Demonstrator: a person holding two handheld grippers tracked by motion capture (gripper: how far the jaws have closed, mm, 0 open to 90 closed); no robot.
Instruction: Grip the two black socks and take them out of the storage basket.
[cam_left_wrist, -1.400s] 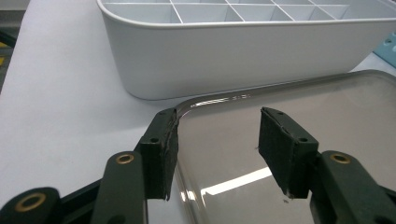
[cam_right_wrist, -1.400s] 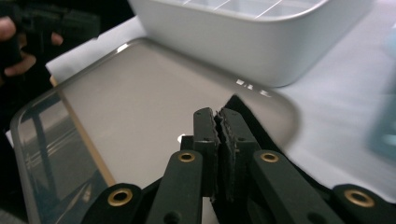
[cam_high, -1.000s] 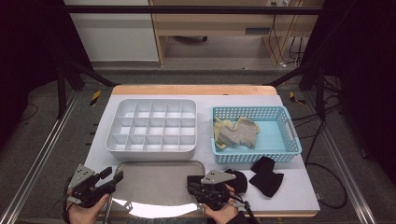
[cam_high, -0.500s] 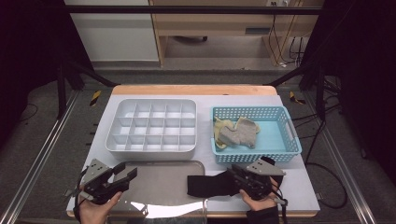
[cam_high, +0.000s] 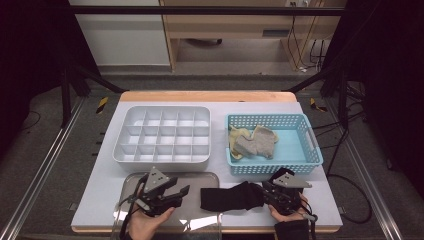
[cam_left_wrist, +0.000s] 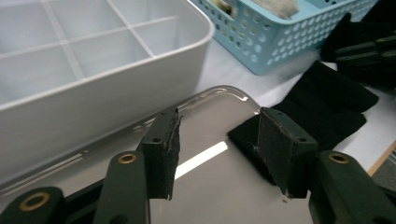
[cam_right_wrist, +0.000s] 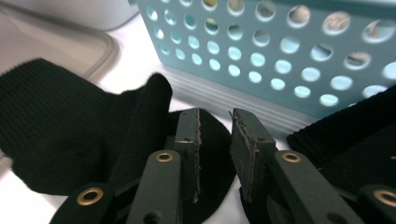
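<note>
the black sock (cam_high: 232, 197) lies across the tray's (cam_high: 200, 177) right edge, near the table's (cam_high: 100, 197) near edge. left gripper (cam_high: 176, 192) gapes, closing slightly, over the tray. right gripper (cam_high: 265, 192), jaws narrowly apart, sits at the sock's right end; grip unclear. basket (cam_high: 312, 145) holds socks (cam_high: 254, 141); organizer (cam_high: 162, 135) far left.

A black sock (cam_high: 231, 197) is lying flat on the white table (cam_high: 100, 187) near the front edge — soft, knitted and stretched out sideways. One end is resting on the shiny metal tray (cam_high: 200, 220), and the other end is sitting just in front of the blue basket (cam_high: 272, 167).
</note>
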